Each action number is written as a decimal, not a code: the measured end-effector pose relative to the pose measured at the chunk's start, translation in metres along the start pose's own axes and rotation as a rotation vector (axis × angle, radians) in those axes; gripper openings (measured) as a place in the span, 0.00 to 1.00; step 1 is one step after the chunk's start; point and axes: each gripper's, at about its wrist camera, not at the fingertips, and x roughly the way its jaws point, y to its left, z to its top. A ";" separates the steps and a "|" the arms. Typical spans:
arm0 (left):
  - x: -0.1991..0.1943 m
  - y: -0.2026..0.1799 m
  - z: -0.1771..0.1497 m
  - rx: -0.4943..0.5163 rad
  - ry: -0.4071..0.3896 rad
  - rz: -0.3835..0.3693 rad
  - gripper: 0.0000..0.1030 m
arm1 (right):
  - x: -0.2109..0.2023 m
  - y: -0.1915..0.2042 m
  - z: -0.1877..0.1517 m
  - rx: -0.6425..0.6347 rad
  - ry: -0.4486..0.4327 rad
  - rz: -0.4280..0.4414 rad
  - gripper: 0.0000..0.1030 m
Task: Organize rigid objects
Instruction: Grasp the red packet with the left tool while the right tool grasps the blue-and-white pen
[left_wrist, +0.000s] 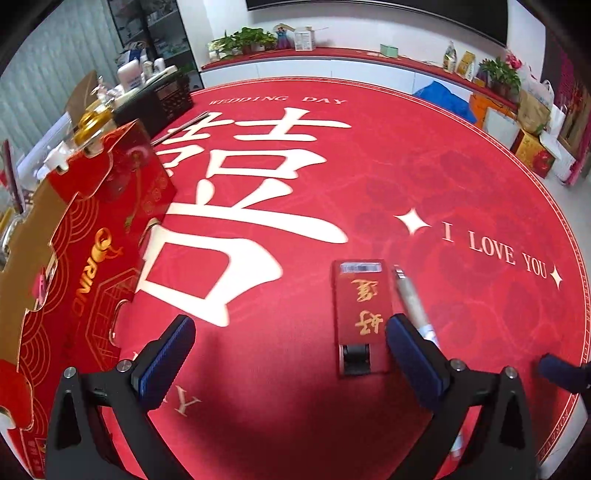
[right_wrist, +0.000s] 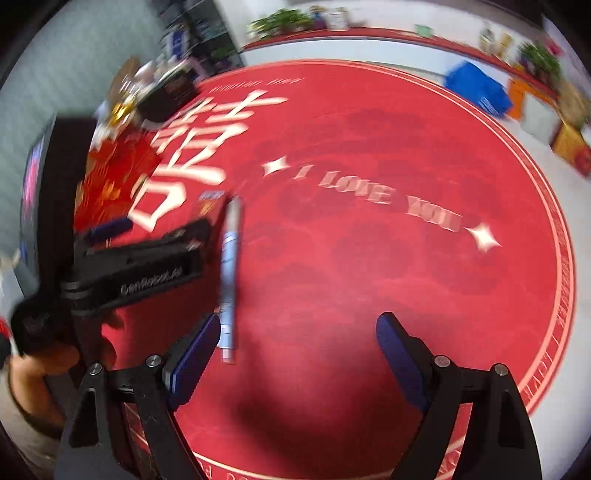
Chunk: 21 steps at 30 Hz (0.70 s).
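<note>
A round red tabletop (left_wrist: 369, 177) with large white characters and the words "I LOVE YOU" fills both views. In the left wrist view, the left gripper (left_wrist: 290, 334) sits at the bottom of the frame with its jaws spread wide and nothing between the pads. A small red box (left_wrist: 360, 314) with gold characters lies flat on the tabletop just inside the right-hand finger, not touched by it. A silver pen (left_wrist: 412, 302) lies just beside the box on its right, running diagonally and partly hidden behind that finger. A tall red and gold gift box (left_wrist: 92, 236) stands along the left edge of the frame. In the blurred right wrist view, the right gripper (right_wrist: 297, 334) also holds its jaws wide apart over bare tabletop. The pen (right_wrist: 229, 273) lies just beside its left-hand finger, outside the gap, and the other gripper reaches in from the left of the frame.
</note>
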 end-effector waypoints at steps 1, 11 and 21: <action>0.001 0.005 0.000 -0.010 0.002 -0.002 1.00 | 0.005 0.008 0.003 -0.036 -0.001 -0.018 0.85; 0.002 0.012 0.001 0.033 -0.002 -0.012 1.00 | 0.026 0.013 0.031 -0.199 -0.009 -0.132 0.36; 0.013 -0.026 0.011 0.151 -0.016 -0.088 1.00 | 0.022 -0.022 0.043 -0.223 0.015 -0.142 0.33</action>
